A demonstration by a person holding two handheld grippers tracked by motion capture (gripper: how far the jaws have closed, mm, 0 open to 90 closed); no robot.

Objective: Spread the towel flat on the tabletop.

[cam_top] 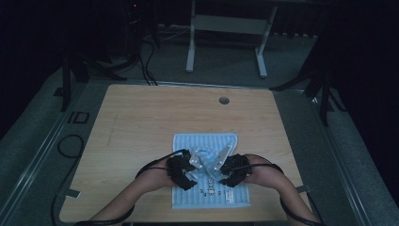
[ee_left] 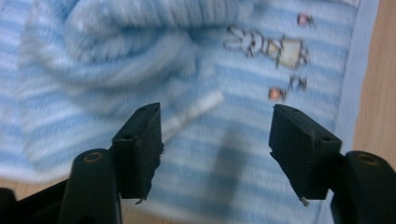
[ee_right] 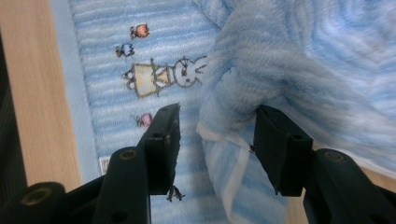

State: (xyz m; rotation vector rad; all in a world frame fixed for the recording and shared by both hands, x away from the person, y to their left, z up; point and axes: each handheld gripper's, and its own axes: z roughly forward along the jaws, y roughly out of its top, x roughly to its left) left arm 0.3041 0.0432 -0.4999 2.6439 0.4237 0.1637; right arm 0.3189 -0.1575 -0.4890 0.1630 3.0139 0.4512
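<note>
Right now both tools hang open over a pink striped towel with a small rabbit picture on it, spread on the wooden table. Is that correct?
Not quite: the towel is blue with white stripes, not pink, as the left gripper view shows. The rest holds: the left tool and right tool are both open above it, the rabbit picture is on it, and it lies on the wooden table.

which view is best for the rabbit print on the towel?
Right gripper view: the rabbit print sits sharp and near on the towel. Left gripper view has it blurred and farther off. High view shows tiny dark specks near the towel's front edge.
</note>
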